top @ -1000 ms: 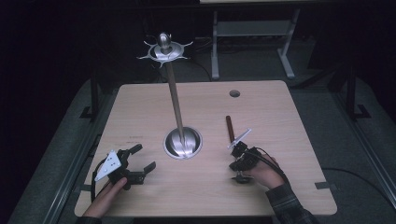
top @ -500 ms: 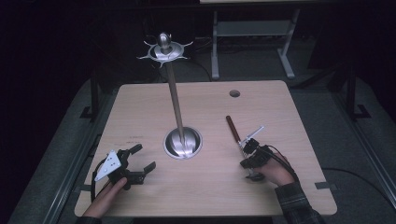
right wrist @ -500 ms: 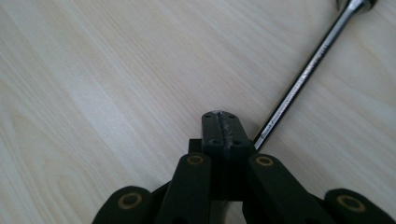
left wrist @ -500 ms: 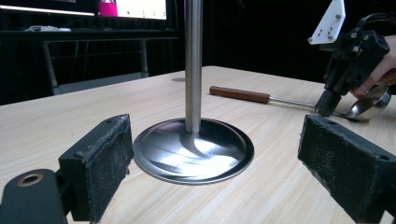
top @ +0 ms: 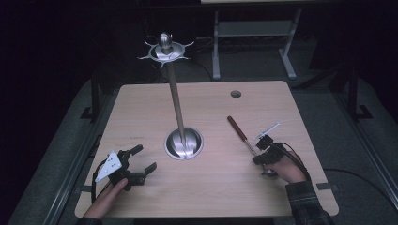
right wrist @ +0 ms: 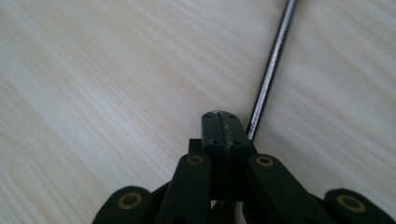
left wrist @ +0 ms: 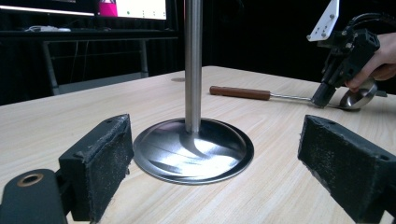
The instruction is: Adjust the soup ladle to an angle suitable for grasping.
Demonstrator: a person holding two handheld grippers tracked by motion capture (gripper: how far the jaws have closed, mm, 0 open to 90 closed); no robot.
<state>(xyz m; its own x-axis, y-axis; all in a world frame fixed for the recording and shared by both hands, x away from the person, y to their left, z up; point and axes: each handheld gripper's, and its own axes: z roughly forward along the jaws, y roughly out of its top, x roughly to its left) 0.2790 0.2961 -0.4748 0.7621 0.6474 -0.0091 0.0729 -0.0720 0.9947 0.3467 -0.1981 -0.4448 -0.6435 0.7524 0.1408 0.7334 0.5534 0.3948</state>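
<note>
- The ladle [top: 244, 135] lies flat on the counter [top: 141, 108], to the right of the stand [top: 184, 143]. Its brown handle end points away from the person, and its thin metal shaft [right wrist: 271, 70] runs back toward the right hand-held gripper [top: 259, 151].
- In the left gripper view the ladle's shiny bowl [left wrist: 356, 97] rests on the counter under the person's right hand [left wrist: 380, 60], well to the right of the stand's base.
- The right hand-held gripper sits low over the shaft, on the side of the stand where the ladle lies. In its own view its jaws are pressed together with no gap, and the shaft passes just beside their tip on the right, outside them; whether it touches them I cannot tell.
- The stand is a round steel base with an upright pole [left wrist: 193, 60], near the counter's middle; its top carries a ring of hooks [top: 165, 50].
- The left hand-held gripper [top: 142, 161] rests on the counter left of the stand and nearer the person, jaws spread wide and empty; its own view looks between them at the stand's base [left wrist: 194, 150].
</note>
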